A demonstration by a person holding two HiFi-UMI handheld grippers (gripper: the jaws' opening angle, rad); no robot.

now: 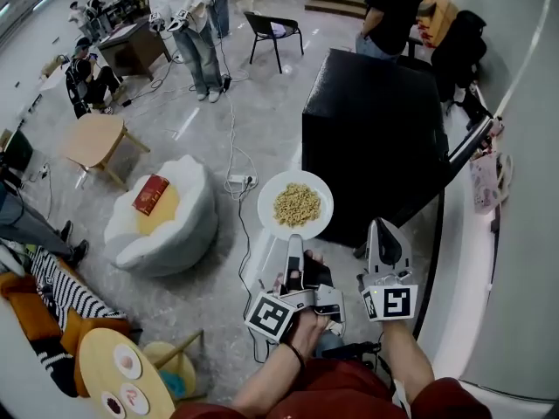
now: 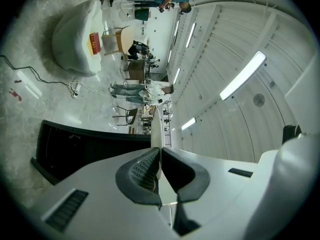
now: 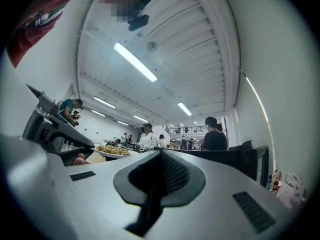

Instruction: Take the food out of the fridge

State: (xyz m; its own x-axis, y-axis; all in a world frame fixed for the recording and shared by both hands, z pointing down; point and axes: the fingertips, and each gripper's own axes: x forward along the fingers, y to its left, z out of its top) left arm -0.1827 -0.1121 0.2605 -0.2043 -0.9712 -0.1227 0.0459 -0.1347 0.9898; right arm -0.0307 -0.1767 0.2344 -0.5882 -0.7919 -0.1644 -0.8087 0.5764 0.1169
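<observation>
your left gripper (image 1: 295,239) is clamped on the rim of the white plate (image 1: 266,221) of food (image 1: 297,204), held in air beside the black fridge (image 1: 371,138); your right gripper (image 1: 383,227) is closed, empty.

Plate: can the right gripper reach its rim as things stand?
Probably yes: the right gripper, shut and empty, sits beside the plate, which the left gripper holds by its near rim, with nothing between them.
</observation>
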